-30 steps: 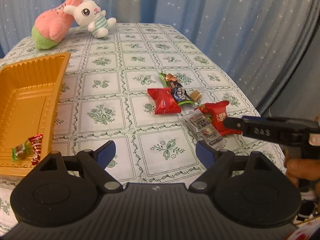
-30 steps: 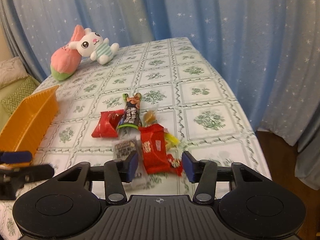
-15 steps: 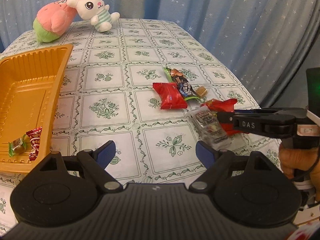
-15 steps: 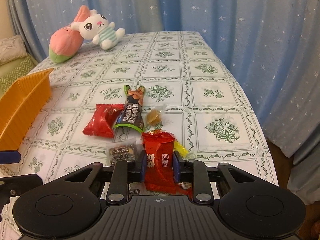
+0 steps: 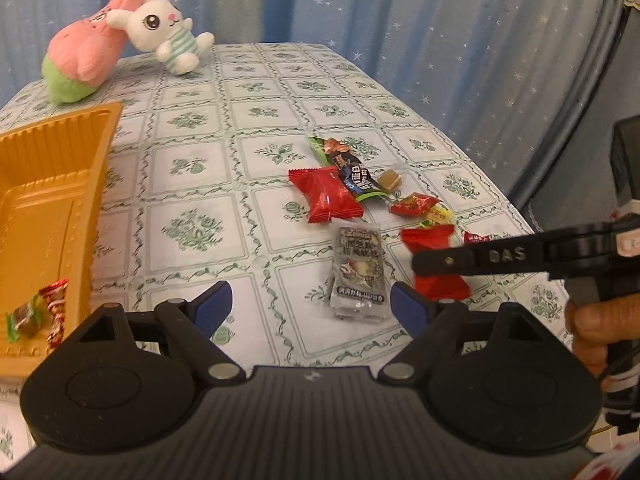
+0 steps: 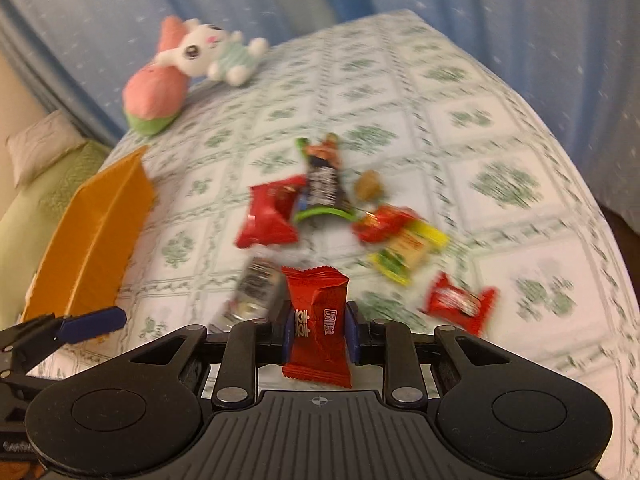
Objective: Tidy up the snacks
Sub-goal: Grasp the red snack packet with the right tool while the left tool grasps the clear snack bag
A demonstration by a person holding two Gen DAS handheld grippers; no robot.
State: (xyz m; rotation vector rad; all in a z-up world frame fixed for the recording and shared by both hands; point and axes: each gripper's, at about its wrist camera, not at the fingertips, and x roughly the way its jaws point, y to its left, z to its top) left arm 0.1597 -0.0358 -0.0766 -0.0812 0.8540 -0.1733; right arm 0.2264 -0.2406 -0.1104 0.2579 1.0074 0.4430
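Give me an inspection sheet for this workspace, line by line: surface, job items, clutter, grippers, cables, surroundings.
Surface: table under a green floral checked cloth.
Job's things: orange tray at the left, two wrapped candies inside; loose snacks right of centre; grey sachet nearest.
Clutter: pink plush and white bunny plush at the far edge.
Grippers: left gripper open, nothing between its fingers; right gripper shut on a red snack packet.
Cables: nothing seen.
Surroundings: blue starred curtain behind; green cushion past the table.

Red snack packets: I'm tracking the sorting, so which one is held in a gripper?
The red packet with white lettering, clamped between the right gripper; the other red ones lie on the tablecloth.
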